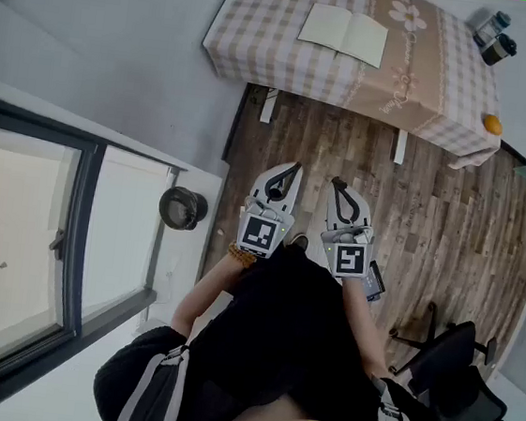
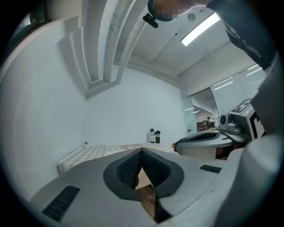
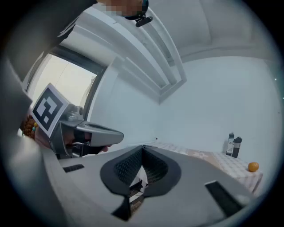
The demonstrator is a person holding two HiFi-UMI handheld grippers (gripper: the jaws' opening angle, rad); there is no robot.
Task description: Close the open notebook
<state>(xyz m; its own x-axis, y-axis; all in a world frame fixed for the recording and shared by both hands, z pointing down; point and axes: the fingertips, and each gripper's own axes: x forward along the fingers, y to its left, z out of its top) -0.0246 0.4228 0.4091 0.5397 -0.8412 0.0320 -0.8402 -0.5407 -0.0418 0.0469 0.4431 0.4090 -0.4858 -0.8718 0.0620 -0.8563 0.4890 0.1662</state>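
An open notebook (image 1: pixel 344 32) with pale blank pages lies flat on a table (image 1: pixel 264 35) under a checked beige cloth, at the top of the head view. My left gripper (image 1: pixel 293 168) and right gripper (image 1: pixel 338 182) are held side by side over the wooden floor, well short of the table. Both point level toward it, shut, with nothing between their tips. In the left gripper view the left gripper (image 2: pixel 141 151) has its tips together, and the table (image 2: pixel 88 153) is a low strip far ahead. The right gripper (image 3: pixel 143 147) is likewise empty. The notebook is not discernible in either gripper view.
Two dark bottles (image 1: pixel 495 37) and an orange (image 1: pixel 492 124) sit at the table's right end. A black office chair (image 1: pixel 457 369) stands at lower right. A window (image 1: pixel 23 244) and a round dark pot (image 1: pixel 183 208) lie to the left, a white wall behind the table.
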